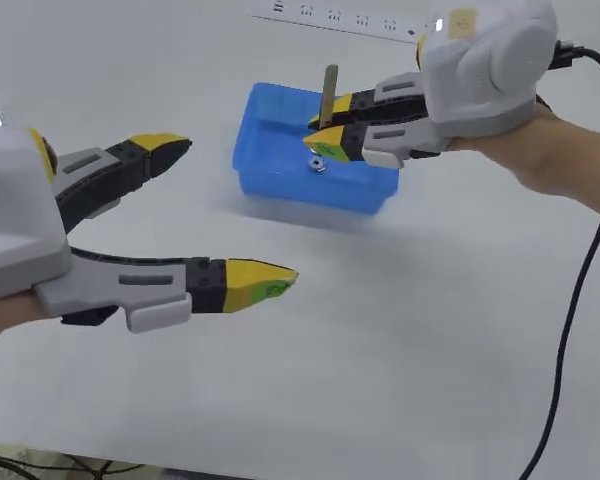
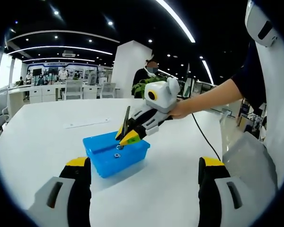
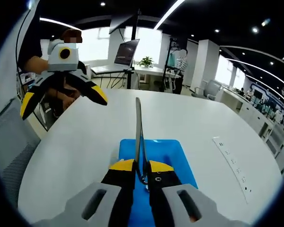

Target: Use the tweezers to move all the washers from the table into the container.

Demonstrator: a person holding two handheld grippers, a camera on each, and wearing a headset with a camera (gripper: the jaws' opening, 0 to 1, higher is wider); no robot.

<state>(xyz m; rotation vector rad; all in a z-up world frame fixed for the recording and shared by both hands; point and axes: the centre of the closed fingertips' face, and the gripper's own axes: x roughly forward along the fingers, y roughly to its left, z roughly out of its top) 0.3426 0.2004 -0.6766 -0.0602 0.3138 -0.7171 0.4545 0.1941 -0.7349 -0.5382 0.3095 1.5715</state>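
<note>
Right gripper [image 1: 325, 128] is clamped nearly closed on the tweezers [image 1: 330, 88] and hangs over the blue container [image 1: 255, 165]. The tweezers' long axis runs steeply up-down: the blunt end sticks up past the jaws and the tips point down into the container.

One washer [image 1: 317, 163] is inside the container, apparently flat on the floor near the back wall. It lies straight below the right gripper, on the line of the tweezers. In the left gripper view it looks just under the tips, but whether the tips touch or pinch it can't be told.

Left gripper [image 1: 238, 210] has its jaws spread wide and holds nothing. It hovers over the table [image 1: 400, 330], well apart from the container on its near-left side, pointing roughly at it.

Judgement: this is the drop-off step and the washer looks delivered. The right gripper is by far the nearer one and does all the work. A clean exit is straight up along the tweezer axis, since a sideways pull risks catching the container wall or dragging the washer.
</note>
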